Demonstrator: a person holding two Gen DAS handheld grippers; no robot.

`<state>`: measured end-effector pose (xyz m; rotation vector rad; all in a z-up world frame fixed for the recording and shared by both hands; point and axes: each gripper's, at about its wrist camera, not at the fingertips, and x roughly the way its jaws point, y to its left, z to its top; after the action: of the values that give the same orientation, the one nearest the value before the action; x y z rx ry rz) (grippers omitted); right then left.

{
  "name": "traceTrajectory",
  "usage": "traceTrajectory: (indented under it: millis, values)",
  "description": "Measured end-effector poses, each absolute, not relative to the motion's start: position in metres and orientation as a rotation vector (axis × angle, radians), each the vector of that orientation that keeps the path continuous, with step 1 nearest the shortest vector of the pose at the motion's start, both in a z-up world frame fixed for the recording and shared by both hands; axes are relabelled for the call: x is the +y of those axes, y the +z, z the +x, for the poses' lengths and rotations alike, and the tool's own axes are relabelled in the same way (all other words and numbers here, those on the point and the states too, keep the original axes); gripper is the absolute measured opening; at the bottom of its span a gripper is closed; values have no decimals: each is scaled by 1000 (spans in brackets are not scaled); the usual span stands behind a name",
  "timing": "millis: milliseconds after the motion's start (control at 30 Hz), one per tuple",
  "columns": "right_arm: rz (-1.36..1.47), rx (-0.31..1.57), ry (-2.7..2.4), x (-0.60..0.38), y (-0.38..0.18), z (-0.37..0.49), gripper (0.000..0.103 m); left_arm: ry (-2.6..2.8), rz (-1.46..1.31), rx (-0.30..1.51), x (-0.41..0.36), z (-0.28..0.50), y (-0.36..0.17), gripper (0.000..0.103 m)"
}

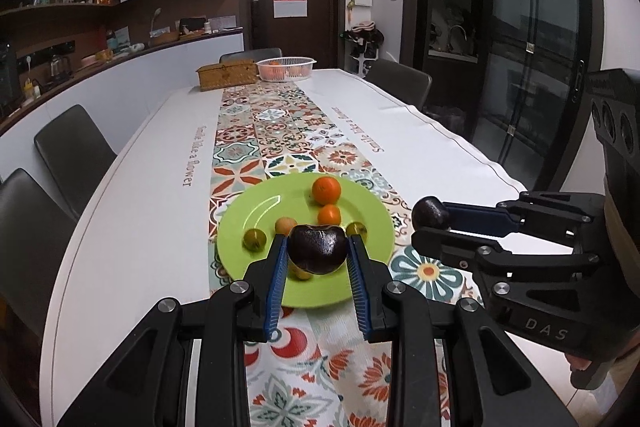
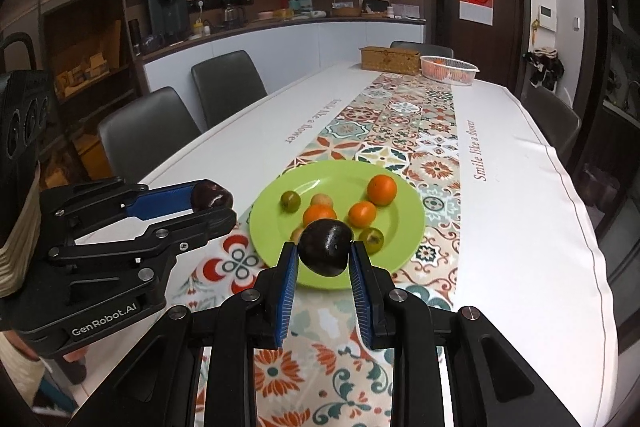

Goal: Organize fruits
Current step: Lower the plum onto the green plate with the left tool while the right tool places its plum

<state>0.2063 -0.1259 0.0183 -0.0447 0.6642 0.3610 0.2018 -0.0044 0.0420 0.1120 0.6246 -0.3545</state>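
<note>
A green plate point(image 1: 256, 211) point(image 2: 404, 223) on the patterned runner holds several small fruits: oranges point(image 1: 326, 190) point(image 2: 382, 189), green ones point(image 1: 255, 239) point(image 2: 290, 201) and a pale one point(image 1: 285, 225). My left gripper point(image 1: 318, 243) point(image 2: 216, 205) is shut on a dark purple fruit point(image 1: 318, 255) point(image 2: 211, 195), held above the plate's near edge. My right gripper point(image 2: 324, 247) point(image 1: 430, 223) is shut on a second dark purple fruit point(image 2: 326, 251) point(image 1: 431, 211), also lifted over the plate's near side. The held fruits hide part of the plate behind them.
At the table's far end stand a white plastic basket point(image 1: 286, 67) point(image 2: 450, 69) with orange fruit and a woven box point(image 1: 226, 75) point(image 2: 390, 59). Grey chairs point(image 1: 74, 147) point(image 2: 148, 131) line both long sides. The white tablecloth point(image 1: 160, 167) runs along both sides of the runner.
</note>
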Motion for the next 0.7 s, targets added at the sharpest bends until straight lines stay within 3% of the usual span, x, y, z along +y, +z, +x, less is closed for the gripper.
traceTrajectory:
  millis: [700]
  values:
    - [-60,758,376,-115,6,293,27,-360,145,686,-5,281,29,30]
